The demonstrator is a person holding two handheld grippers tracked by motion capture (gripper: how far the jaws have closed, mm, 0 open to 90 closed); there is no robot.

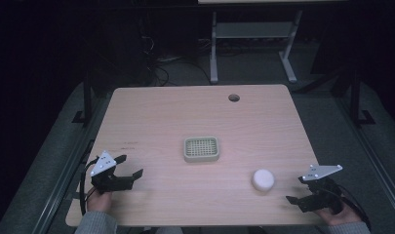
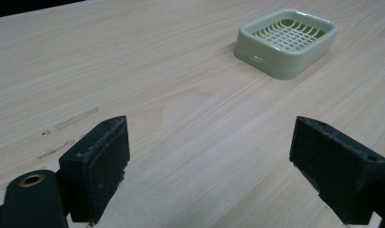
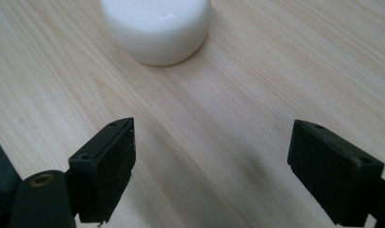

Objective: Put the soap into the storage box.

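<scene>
Left gripper (image 1: 128, 166): we see it at the near left corner of the table, held by a hand (image 1: 98, 200) that enters from the bottom edge of the high view. Its jaws stand spread wide with nothing between them, and in the left gripper view only bare wood lies between the two black pads.
Right gripper (image 1: 296, 189): we see it at the near right corner, held by the other hand (image 1: 337, 213). Its jaws are likewise spread wide and grip nothing.
White round block (image 1: 263, 180): we find it resting on the table near the right gripper, toward the table's middle from it. In the right gripper view it (image 3: 156, 26) lies ahead of the jaws, apart from them and nearer the left-hand jaw of that view.
Green basket (image 1: 201, 148): we find this small rectangular tray with a grid floor at the middle of the table, well apart from both grippers. In the left gripper view it (image 2: 285, 42) sits far ahead, toward the right.
Table (image 1: 195, 112): we note a light wood top with a round cable hole (image 1: 233, 97) near its far edge.
</scene>
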